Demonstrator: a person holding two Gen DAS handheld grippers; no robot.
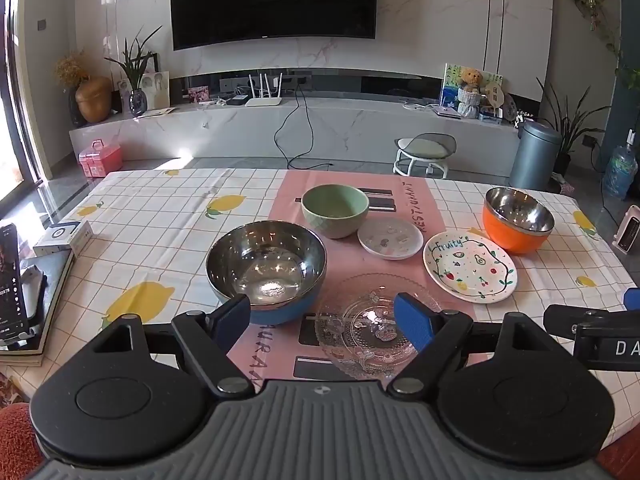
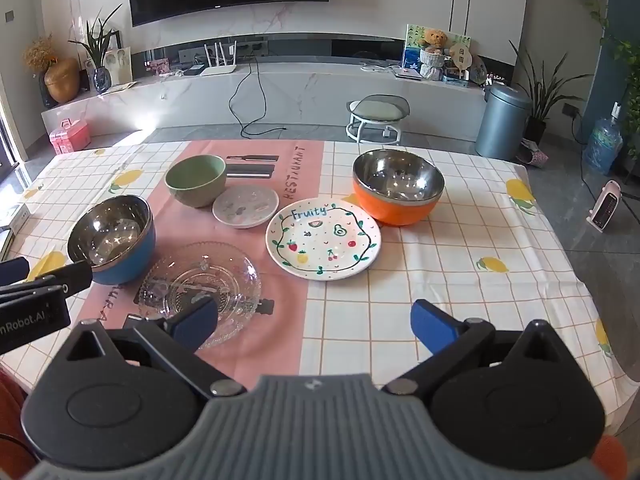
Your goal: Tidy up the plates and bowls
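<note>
Your left gripper hangs low at the table's near edge with its jaws spread wide and nothing between them; the glass plate lies just past the tips, at about 1 o'clock from that camera. At 11 o'clock, just beside the plate, sits the blue bowl, steel inside. Beyond it, at 12 o'clock, the green bowl stands on the pink mat, and the small plate rests close beside it on the right. The Fruity plate lies at 2 o'clock, half on the mat, half on the lemon cloth. The orange bowl is farther out at 2 o'clock, near that plate.

Your right gripper is also spread wide and holds nothing; from its camera the Fruity plate is at 12 o'clock, the orange bowl at 1 o'clock, and the glass plate at 10 o'clock beside its left finger. A phone stands at your far left.
</note>
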